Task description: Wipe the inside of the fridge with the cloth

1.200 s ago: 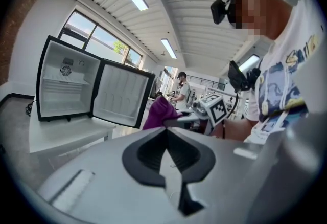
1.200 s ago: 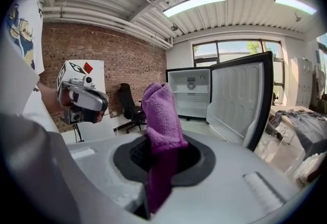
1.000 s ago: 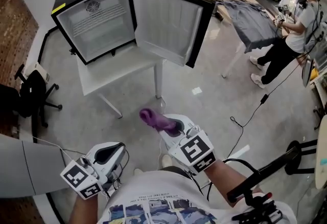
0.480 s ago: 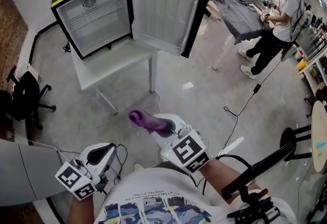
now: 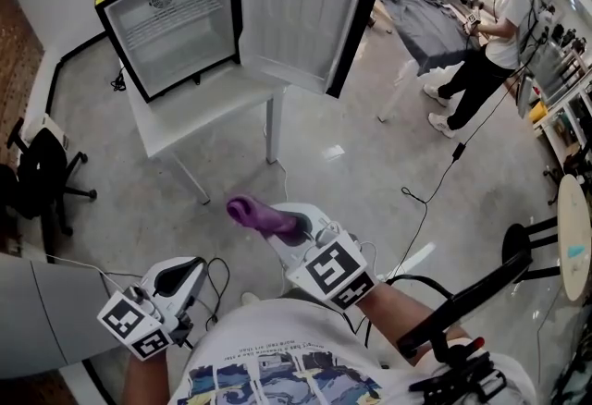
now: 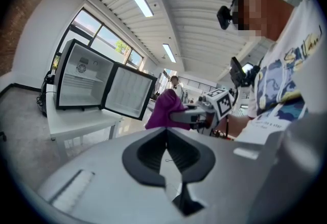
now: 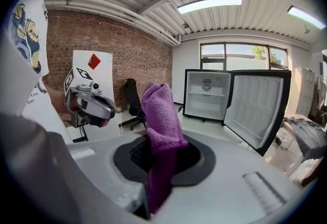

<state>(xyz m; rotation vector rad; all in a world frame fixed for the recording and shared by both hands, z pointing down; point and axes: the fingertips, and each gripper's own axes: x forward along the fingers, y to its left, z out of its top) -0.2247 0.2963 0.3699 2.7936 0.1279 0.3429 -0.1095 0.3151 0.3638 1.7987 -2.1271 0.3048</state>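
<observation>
The right gripper's [image 7: 162, 159] jaws were pinched tight on the purple cloth [image 7: 161, 110]. A thick folded wad stood out beyond the tips and a thinner tail hung back between them. That grip likely left a soft pad out front to press against the fridge walls. The left gripper's [image 6: 167, 154] jaws were pressed together with nothing between them. It hung low at about 7 o'clock in the head view, probably held in reserve to steady the door or the fridge later.

Outward from the jaws, the cloth pointed toward 11 o'clock, where the fridge [image 5: 171, 24] sat on a white table [image 5: 199, 121], well apart from both grippers across bare floor. Its door [image 5: 291, 19] stood swung fully open on the right side, so the white, apparently empty inside with one wire shelf faced the person. Wiping had not begun, and the cloth touched nothing but the jaws. I judged the next move to be a walk-up and a reach in with the right gripper.
</observation>
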